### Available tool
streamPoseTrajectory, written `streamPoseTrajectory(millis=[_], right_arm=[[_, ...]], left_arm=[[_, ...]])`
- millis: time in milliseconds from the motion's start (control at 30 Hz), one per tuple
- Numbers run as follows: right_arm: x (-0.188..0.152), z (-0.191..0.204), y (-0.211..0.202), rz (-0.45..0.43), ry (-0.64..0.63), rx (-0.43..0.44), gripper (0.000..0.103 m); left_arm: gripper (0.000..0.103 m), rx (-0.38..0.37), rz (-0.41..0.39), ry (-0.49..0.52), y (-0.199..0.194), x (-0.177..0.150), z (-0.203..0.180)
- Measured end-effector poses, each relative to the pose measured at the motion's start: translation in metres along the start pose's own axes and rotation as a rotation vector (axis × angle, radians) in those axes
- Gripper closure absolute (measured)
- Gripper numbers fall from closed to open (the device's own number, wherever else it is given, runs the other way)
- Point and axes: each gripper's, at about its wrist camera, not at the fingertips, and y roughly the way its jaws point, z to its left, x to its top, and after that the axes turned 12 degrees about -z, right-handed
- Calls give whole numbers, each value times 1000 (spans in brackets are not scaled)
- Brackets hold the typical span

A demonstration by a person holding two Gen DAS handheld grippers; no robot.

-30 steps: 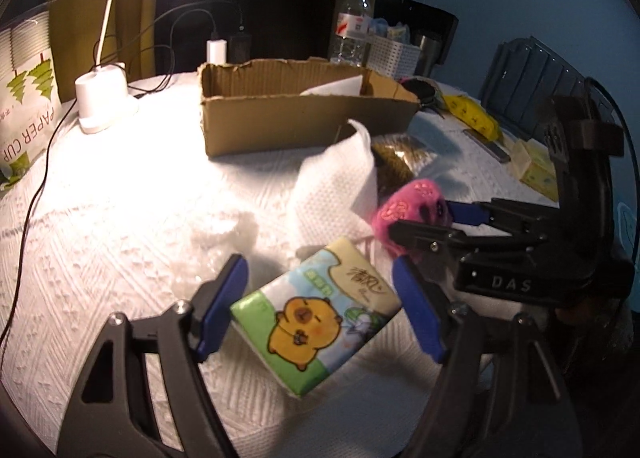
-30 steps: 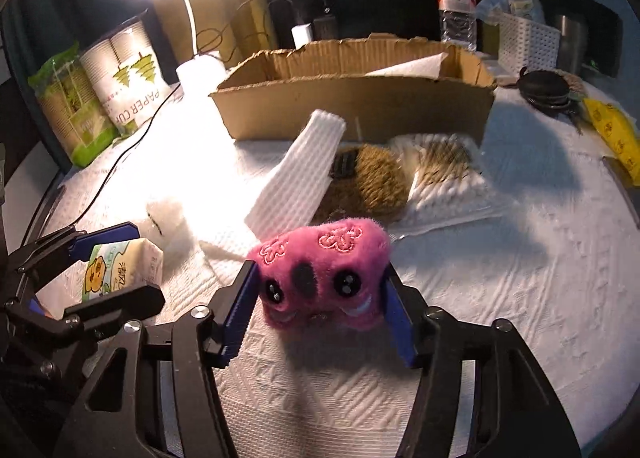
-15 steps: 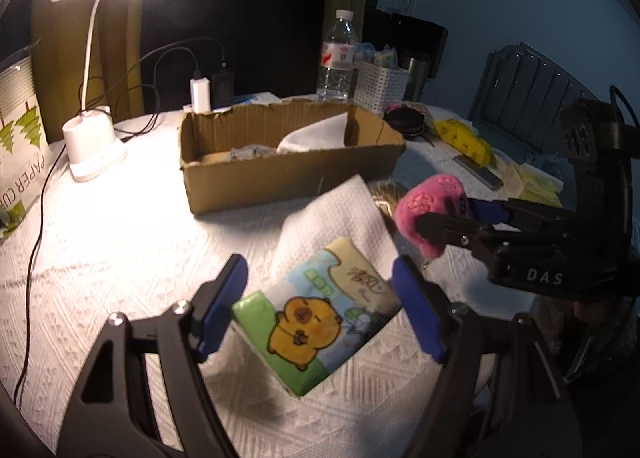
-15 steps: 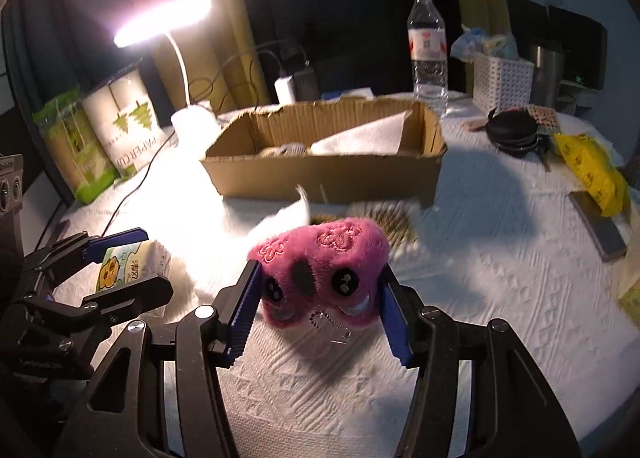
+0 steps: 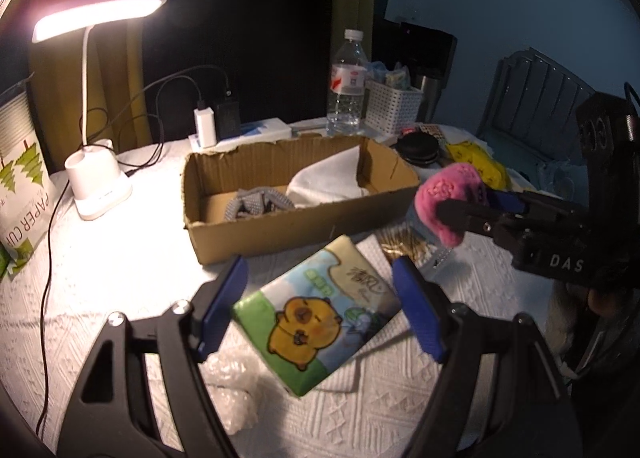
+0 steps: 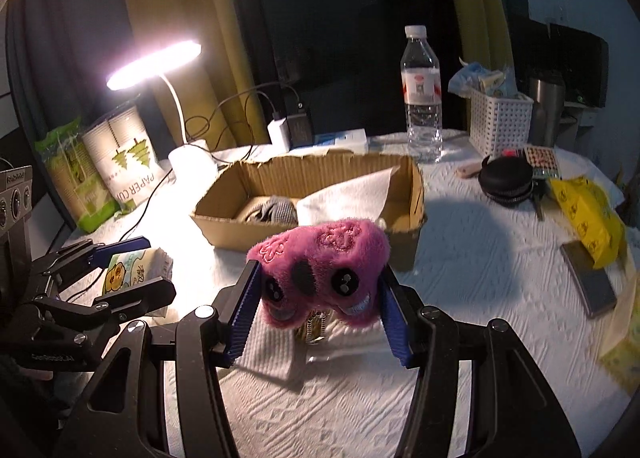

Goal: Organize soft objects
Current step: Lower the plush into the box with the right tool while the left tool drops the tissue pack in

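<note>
Both grippers were loaded and lifted off the desk (image 6: 480,258), probably headed for the cardboard box (image 5: 280,226). The left gripper (image 5: 320,302) had its jaws clamped on the tissue pack (image 5: 316,314), long axis running diagonally toward the box. The right gripper (image 6: 320,298) squeezed the pink plush (image 6: 320,262), face toward the camera.

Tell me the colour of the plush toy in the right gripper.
Pink, with black eyes; the plush toy shows best in the right wrist view.
</note>
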Motion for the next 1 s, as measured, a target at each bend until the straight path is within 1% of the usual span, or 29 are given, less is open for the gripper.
streamPoseTrajectory(millis=[333,733,1000], right_arm=[[22,-17,16,-33,-8,23,44],[38,-42,41,-62,11,47,44],[48,-57,60,-82,38,76,44]], left_arm=[[27,16,-24,22,23,24,-1],[27,38,-20,41,59,42,-6],[27,33,-7,40,93,51,-11]])
